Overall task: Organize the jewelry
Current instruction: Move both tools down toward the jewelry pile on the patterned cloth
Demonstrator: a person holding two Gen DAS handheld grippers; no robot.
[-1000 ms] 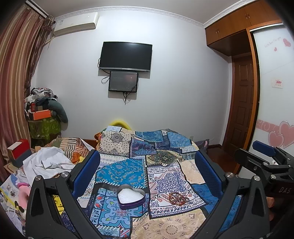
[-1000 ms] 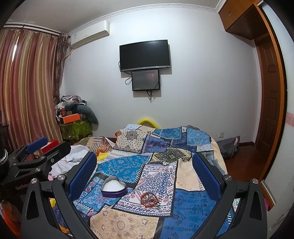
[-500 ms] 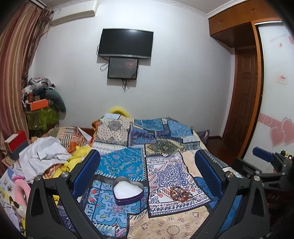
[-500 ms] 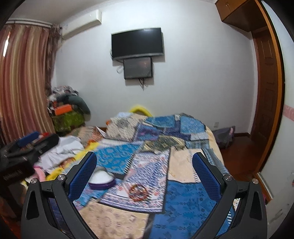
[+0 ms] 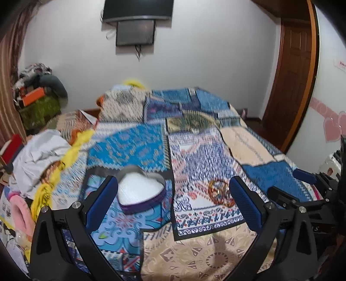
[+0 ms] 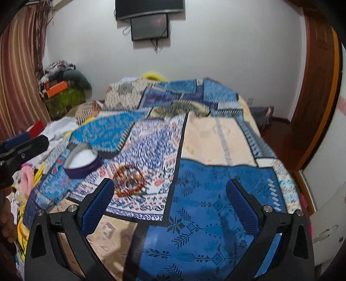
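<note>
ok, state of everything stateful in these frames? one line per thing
left gripper: open, nothing between the fingers
right gripper: open, nothing held
heart-shaped box: lid off, white lining showing, nothing visible inside, upright on the bedspread
bracelets: loose pile on the bedspread, beside the box, not in it
TV: screen dark
lower screen: dark
door: closed

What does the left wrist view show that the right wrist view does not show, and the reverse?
Only the left wrist view shows pink heart decorations on the wall. Only the right wrist view shows a dark bag on the floor by the door. Both show the heart-shaped box, the bracelets lying beside it on the patchwork bedspread, and the other gripper: the right gripper and the left gripper.
</note>
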